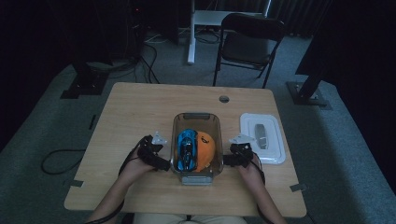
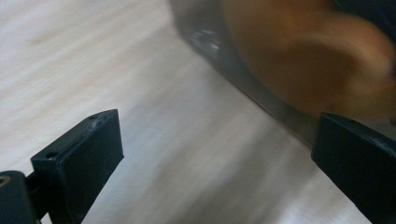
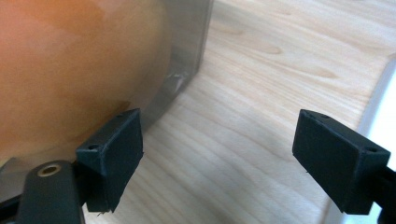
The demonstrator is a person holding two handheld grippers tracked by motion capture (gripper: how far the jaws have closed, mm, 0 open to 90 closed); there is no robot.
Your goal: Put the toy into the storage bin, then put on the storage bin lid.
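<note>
Both tongs stand spread, nothing between the pads: left gripper (image 1: 161, 151) beside the clear bin's (image 1: 196, 117) left wall, right gripper (image 1: 233, 151) beside its right wall. Bin sits toward the table's (image 1: 140, 107) near edge, midway between left and right edges, holding an orange toy (image 1: 205, 149) and a blue toy car (image 1: 186, 147). White lid (image 1: 262, 137) lies near the right edge. Judgement: I should bring both tongs level against opposite walls, low on the bin, and press evenly so it doesn't skew.
</note>
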